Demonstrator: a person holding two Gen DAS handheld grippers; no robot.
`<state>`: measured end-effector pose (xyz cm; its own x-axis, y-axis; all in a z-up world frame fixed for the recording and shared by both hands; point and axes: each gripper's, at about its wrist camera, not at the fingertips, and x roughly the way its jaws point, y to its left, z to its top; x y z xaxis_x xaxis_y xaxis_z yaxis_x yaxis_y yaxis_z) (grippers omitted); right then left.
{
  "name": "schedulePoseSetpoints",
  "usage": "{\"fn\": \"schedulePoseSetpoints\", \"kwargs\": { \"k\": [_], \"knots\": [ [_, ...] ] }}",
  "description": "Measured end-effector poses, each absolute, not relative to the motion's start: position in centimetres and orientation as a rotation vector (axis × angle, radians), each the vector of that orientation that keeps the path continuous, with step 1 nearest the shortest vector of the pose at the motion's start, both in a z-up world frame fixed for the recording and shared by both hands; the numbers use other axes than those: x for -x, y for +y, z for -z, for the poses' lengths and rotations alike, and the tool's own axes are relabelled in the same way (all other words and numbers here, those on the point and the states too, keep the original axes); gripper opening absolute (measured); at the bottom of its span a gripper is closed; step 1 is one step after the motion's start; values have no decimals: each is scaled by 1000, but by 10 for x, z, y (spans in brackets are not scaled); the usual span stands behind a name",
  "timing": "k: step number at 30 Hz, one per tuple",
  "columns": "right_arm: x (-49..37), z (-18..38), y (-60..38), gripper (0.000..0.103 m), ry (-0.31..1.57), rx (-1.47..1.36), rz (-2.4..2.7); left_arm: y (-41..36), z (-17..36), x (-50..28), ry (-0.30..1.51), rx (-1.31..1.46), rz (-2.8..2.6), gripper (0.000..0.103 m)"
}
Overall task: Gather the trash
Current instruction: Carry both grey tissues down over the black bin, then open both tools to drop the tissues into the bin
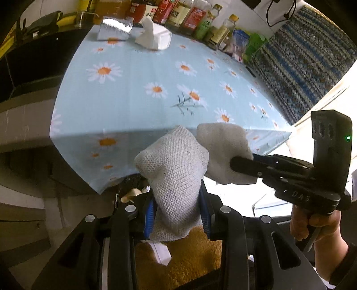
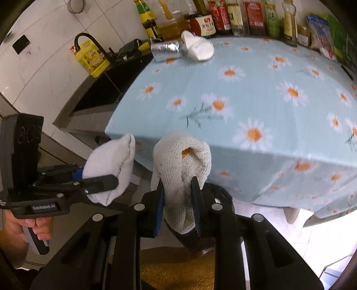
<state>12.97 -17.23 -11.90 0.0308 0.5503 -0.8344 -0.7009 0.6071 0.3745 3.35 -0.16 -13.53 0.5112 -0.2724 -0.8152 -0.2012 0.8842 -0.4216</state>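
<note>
A table under a pale blue cloth printed with daisies (image 1: pixel 138 93) fills most of the room in front of me, its near edge hanging down toward the two grippers. Along the far side stands a row of sauce and oil bottles (image 2: pixel 241 17), and to the left a dark counter with a yellow oil jug (image 2: pixel 91 59) against the white tiles. On the far part of the cloth lie a crumpled foil wrap (image 1: pixel 115 30) and, touching it, a white paper cup (image 2: pixel 198 48) tipped on its side. Nearer, just off the table's edge, the left gripper (image 1: pixel 176 214) is clamped tight on a wad of white woven cloth (image 1: pixel 171 165), and the right gripper (image 2: pixel 178 205), beside it, pinches a second white cloth wad (image 2: pixel 185 160) the same way. Below the right gripper a dark round bin rim (image 2: pixel 225 196) shows, partly hidden.
</note>
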Motion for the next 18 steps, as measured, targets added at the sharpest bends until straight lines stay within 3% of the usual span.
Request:
{"fn": "schedulePoseSetpoints", "kwargs": {
  "k": [13,16,17,18],
  "knots": [
    [-128,164,-183,27,1370,151,-955,-13,184,-38,1184,576,22,32],
    [-131,169,-184,28,1385,164,-978,-14,186,-40,1194,574,8,35],
    [-133,171,-184,29,1394,154,-980,-13,187,-41,1200,580,-5,40],
    [-135,173,-184,35,1409,139,-984,-11,188,-42,1202,588,-24,44]
  ]
}}
